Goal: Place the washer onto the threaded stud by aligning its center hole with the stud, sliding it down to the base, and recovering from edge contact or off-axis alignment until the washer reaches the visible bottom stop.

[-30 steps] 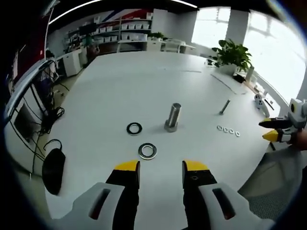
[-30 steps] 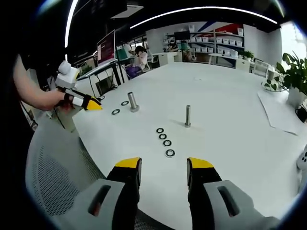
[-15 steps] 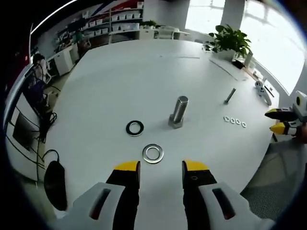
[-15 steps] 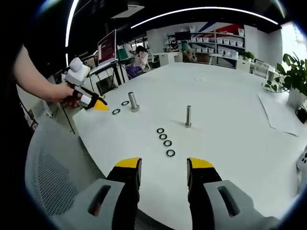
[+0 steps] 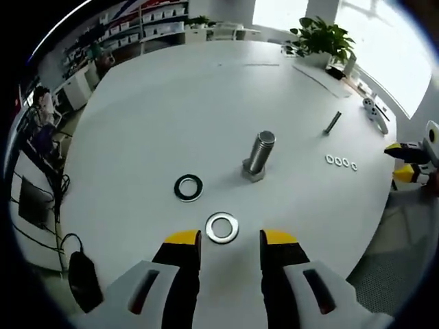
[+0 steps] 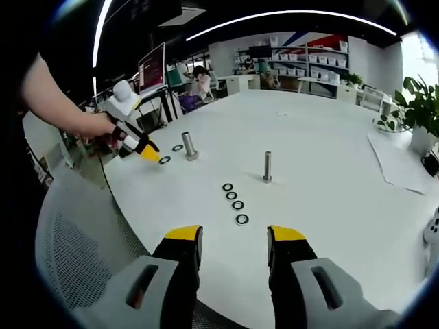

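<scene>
The left gripper [image 5: 229, 241] hovers, jaws wide and empty, just short of the silver washer [image 5: 222, 227] lying flat near the white desk's [image 5: 171, 116] front edge. The stud [image 5: 258, 155] stands upright beyond, open desk around it. The right gripper [image 6: 234, 241] is likewise spread, empty.

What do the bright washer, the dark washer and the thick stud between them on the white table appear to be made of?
Bright washer: probably steel with a shiny, plated-looking finish; it shows pale highlights.
Dark washer: black and dull, perhaps blackened metal or rubber; the look leaves it open.
Thick stud: grey metal, likely steel, with a soft sheen along its shaft.
</scene>
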`<state>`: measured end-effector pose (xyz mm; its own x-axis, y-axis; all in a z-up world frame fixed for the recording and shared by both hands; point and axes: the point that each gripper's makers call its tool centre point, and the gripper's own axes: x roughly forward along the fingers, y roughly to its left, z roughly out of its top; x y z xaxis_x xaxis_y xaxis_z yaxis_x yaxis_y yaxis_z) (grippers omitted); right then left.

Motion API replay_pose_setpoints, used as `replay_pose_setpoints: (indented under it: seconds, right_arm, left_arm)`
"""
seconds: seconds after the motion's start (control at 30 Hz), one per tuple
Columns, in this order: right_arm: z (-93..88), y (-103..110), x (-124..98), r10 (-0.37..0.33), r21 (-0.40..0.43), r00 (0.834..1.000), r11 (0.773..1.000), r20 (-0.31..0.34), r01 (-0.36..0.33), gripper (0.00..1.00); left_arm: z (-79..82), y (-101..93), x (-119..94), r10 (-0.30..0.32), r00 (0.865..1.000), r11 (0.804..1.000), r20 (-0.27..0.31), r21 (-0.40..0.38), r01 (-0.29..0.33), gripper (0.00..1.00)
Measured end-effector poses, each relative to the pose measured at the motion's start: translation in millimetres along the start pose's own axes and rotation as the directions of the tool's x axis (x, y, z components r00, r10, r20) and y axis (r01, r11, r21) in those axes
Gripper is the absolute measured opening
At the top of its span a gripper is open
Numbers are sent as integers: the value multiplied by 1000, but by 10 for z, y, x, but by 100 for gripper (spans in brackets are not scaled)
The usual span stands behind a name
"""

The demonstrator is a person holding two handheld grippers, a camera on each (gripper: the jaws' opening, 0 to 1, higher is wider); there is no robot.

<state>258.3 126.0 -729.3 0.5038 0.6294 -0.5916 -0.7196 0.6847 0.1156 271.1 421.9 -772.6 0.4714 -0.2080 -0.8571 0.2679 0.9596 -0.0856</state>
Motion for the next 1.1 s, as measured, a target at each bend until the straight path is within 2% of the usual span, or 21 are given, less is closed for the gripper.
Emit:
replay_pose_setpoints:
  seconds: [0.07,0.2,0.43,0.53,0.7,0.8,0.9,1.1]
  right_arm:
    - [2,-2,-1,-1,-1,1000,1000,1,1,40]
    - [3,-6,-1,0,1,1000,1000,2,0,40]
    - [3,-10,-3,-1,3,1000,1000,4,1,40]
    - [4,-10,-4,-2,2,1000,1000,5,2,40]
    - [9,-12,-9,-5,4,1000,1000,8,5,40]
    - [8,-11,-9,-5,3,1000,1000,7,5,40]
    - [12,-10,-10,-5,2,1000,1000,8,5,40]
    - [8,-13,-9,-6,3,1000,1000,7,6,40]
  left_arm:
    - [-60,-20,42,-21,998,1000,-53,7,21,32]
    - [-93,14,89,-9,996,999,-86,47,13,33]
    - [-137,61,138,-8,991,999,-135,49,15,33]
    - [-158,58,160,0,988,997,-151,77,12,33]
    - [-119,78,174,5,988,997,-153,82,8,31]
    - [-120,96,183,25,983,987,-183,163,6,29]
    - [-111,88,194,31,979,978,-200,208,11,29]
    - [-82,87,218,23,976,977,-215,211,24,28]
